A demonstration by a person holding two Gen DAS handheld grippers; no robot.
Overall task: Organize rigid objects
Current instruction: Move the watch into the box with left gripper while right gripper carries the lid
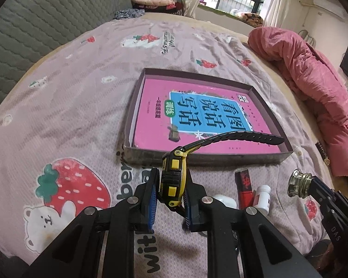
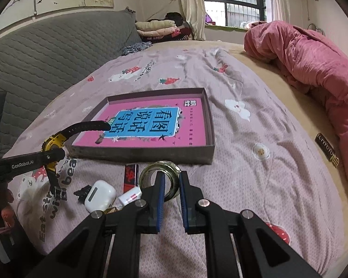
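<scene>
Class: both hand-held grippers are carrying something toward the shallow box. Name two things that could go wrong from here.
1. The watch is pinched edge-on by the left hand-held gripper; its strap could catch the box wall.
2. The right hand-held gripper grips only the rim of the round jar, which might slip or twist.

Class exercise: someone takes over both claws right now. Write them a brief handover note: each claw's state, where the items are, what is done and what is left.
Left claw: shut on the yellow-and-black watch, held just short of the box, strap reaching over its near wall.
Right claw: shut on the small glass jar, also in front of the box.
Shallow box on the bedspread holds only a pink book.
Left on the bedspread near the claws: white earbud case, red tube, small white bottle, a small black item.
Done: two items picked up. Left: likely set them in the box, then collect the rest.
</scene>
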